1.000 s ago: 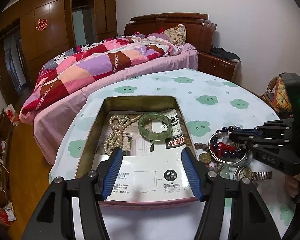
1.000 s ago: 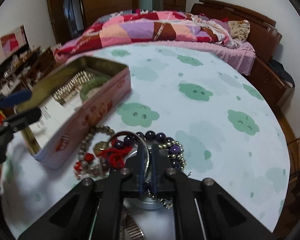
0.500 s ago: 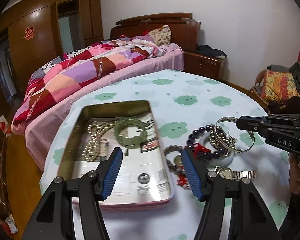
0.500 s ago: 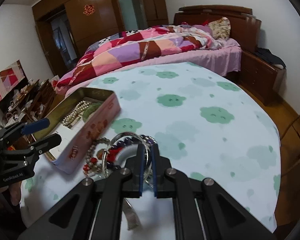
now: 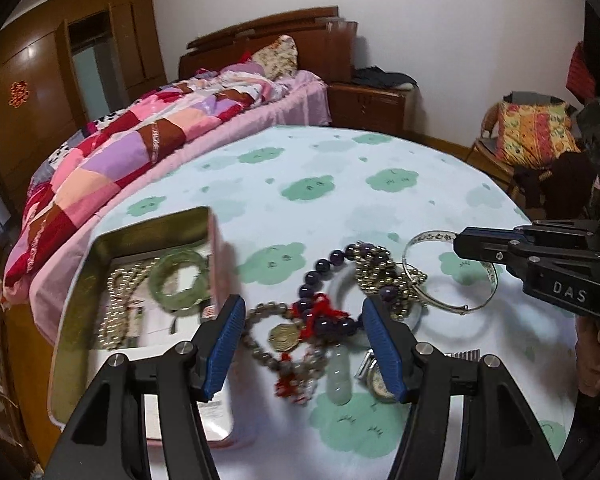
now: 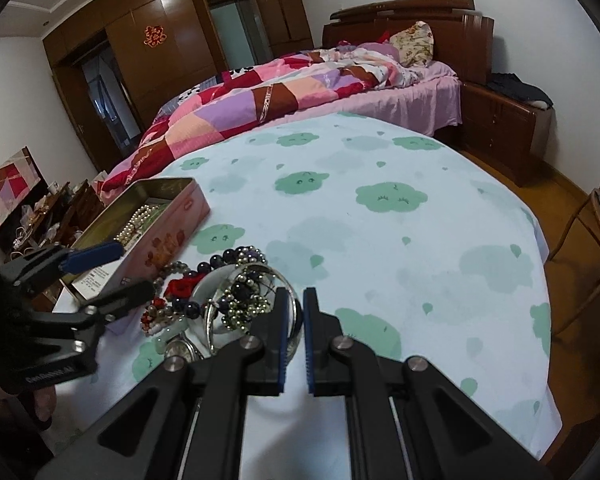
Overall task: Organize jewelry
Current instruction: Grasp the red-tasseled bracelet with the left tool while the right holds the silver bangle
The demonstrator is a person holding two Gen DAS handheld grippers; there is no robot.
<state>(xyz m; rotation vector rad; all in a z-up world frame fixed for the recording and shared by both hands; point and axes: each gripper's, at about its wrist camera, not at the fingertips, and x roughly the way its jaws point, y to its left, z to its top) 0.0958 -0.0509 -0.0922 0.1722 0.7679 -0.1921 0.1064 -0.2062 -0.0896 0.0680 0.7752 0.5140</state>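
A pink tin box (image 5: pixel 80 280) holds a pearl necklace (image 5: pixel 114 312) and a green jade bracelet (image 5: pixel 178 280); it also shows in the right wrist view (image 6: pixel 168 224). A jewelry pile with purple beads (image 5: pixel 320 276), a coin charm (image 5: pixel 283 337) and a watch (image 5: pixel 380 380) lies on the table. My left gripper (image 5: pixel 304 344) is open just above the pile. My right gripper (image 6: pixel 296 334) is shut on a silver bangle (image 5: pixel 428 276), held a little above the table; the bangle also shows in the right wrist view (image 6: pixel 236 276).
The round table has a white cloth (image 5: pixel 340 168) with green cloud prints. A bed (image 6: pixel 300 88) stands behind it, a wooden nightstand (image 6: pixel 500 128) to the right, and a chair with a cushion (image 5: pixel 532 136) at the far right.
My left gripper has swung right from over the tin box to over the jewelry pile. My right gripper has lifted the silver bangle up and back from the pile.
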